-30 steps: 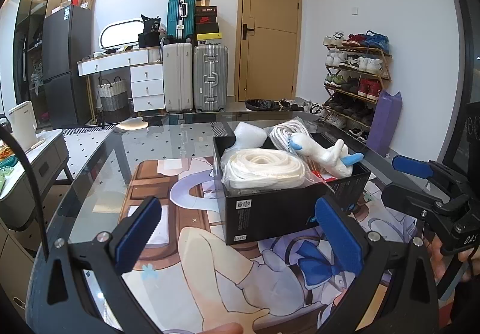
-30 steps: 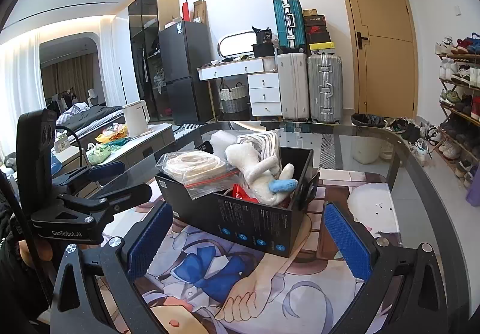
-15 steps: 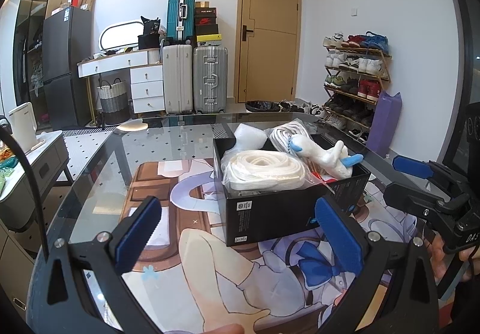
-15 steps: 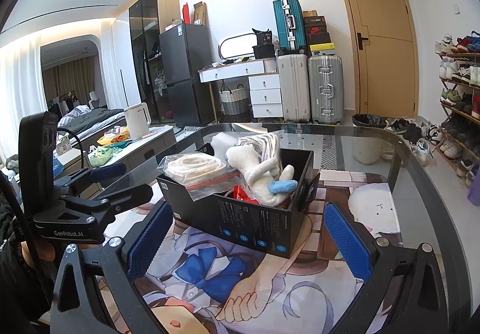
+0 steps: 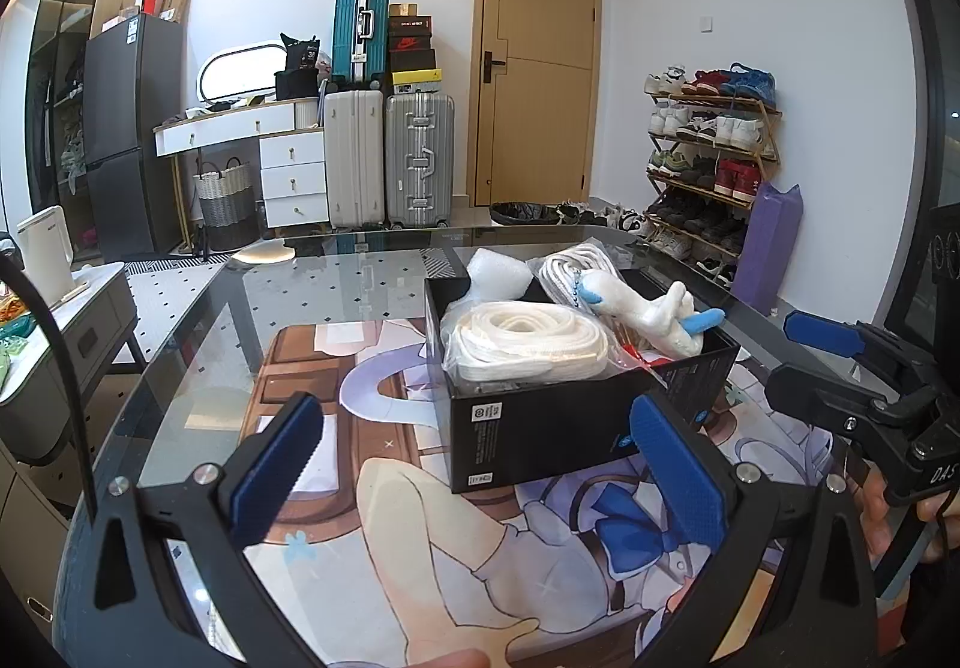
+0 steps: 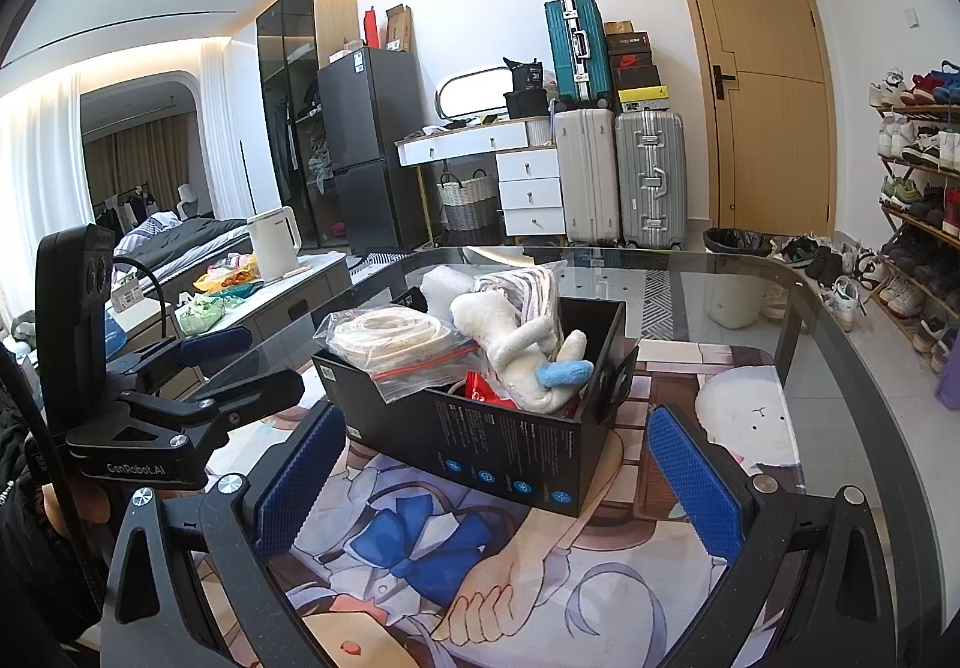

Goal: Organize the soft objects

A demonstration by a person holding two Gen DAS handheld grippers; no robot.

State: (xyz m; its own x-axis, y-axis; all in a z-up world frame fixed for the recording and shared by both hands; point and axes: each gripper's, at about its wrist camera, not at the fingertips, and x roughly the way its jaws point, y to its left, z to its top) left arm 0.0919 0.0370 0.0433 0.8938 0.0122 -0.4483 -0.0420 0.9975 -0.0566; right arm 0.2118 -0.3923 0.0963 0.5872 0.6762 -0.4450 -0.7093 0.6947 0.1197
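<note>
Bright ceiling glare, fisheye-warped edges

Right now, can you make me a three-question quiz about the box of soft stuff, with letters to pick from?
1. Where does the black box stand?
A. on the floor
B. on the printed mat on the glass table
C. on the shoe rack

2. What colour is the tip on the white plush toy?
A. light blue
B. green
C. yellow

3. How are the left hand-held gripper and right hand-held gripper?
A. both shut on the box
B. one holds the toy
C. both open and holding nothing

Answers:
1. B: the box's base rests on the mat, which lies on the table.
2. A: a light blue tip sticks out over the box's edge.
3. C: on each, the blue pads stand wide apart, short of the box.
</note>
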